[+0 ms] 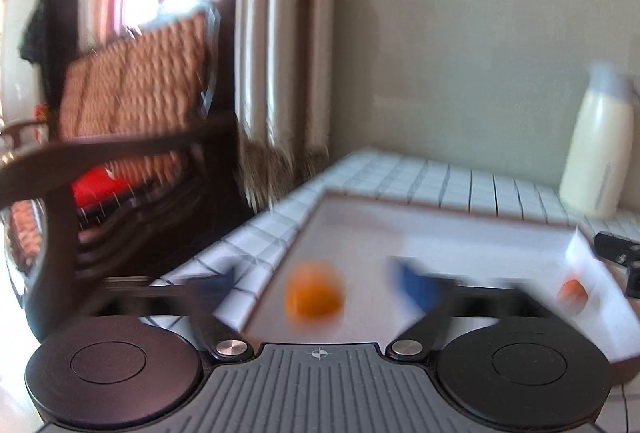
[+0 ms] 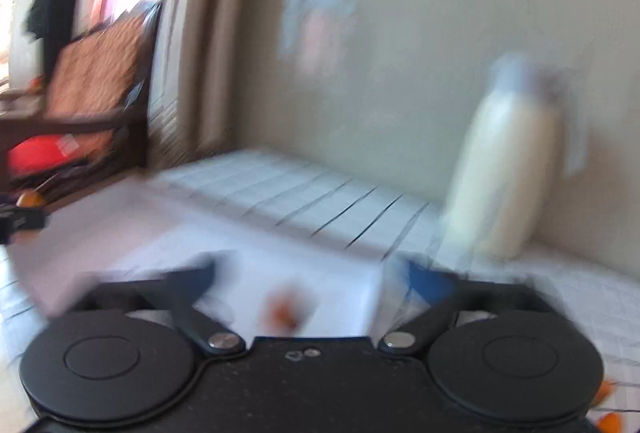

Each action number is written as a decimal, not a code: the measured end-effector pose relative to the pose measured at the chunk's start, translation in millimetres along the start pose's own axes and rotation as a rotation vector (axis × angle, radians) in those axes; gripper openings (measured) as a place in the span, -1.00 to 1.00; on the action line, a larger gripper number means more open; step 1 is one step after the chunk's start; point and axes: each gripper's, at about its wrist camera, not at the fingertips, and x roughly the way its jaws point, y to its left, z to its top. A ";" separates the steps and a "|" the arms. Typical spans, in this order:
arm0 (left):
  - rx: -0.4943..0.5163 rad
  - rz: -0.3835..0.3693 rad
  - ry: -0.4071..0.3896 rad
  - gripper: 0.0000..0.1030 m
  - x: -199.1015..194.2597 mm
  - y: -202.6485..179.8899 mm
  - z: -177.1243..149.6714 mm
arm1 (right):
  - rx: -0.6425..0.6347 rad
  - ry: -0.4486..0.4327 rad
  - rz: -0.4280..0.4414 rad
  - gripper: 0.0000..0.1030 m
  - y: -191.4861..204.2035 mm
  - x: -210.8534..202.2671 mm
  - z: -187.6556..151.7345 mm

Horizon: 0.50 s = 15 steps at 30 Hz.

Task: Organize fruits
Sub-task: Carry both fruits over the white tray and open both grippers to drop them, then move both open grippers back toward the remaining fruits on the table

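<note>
Both views are blurred. In the left wrist view an orange fruit (image 1: 314,293) lies on a flat tray (image 1: 400,199), between the wide-apart fingers of my left gripper (image 1: 316,283), with a gap on either side of it. A small red-orange fruit (image 1: 574,291) rests on a white sheet (image 1: 588,265) at the tray's right end. My right gripper (image 2: 314,275) is open over that white sheet (image 2: 340,285), with a small reddish fruit (image 2: 284,309) low between its fingers and not touched. The left gripper's dark tip (image 2: 20,219) shows at the left edge.
A cream bottle (image 1: 596,153) with a grey-blue cap stands at the back right by the wall, and shows again as the bottle (image 2: 504,169). The table has a white tiled top (image 1: 440,177). A dark wooden chair (image 1: 132,93) with a woven cushion stands left of the table. Orange pieces (image 2: 608,421) lie at the lower right.
</note>
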 end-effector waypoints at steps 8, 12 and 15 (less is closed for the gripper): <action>0.022 -0.008 -0.034 1.00 -16.0 -6.1 -0.4 | 0.029 0.037 0.005 0.89 -9.9 0.1 -4.7; 0.026 -0.017 -0.040 1.00 -19.2 -9.0 0.3 | 0.030 0.035 -0.012 0.89 -10.6 -7.9 -8.2; 0.024 -0.023 -0.024 1.00 -20.5 -12.5 -1.0 | 0.030 0.036 -0.026 0.89 -12.2 -9.9 -8.2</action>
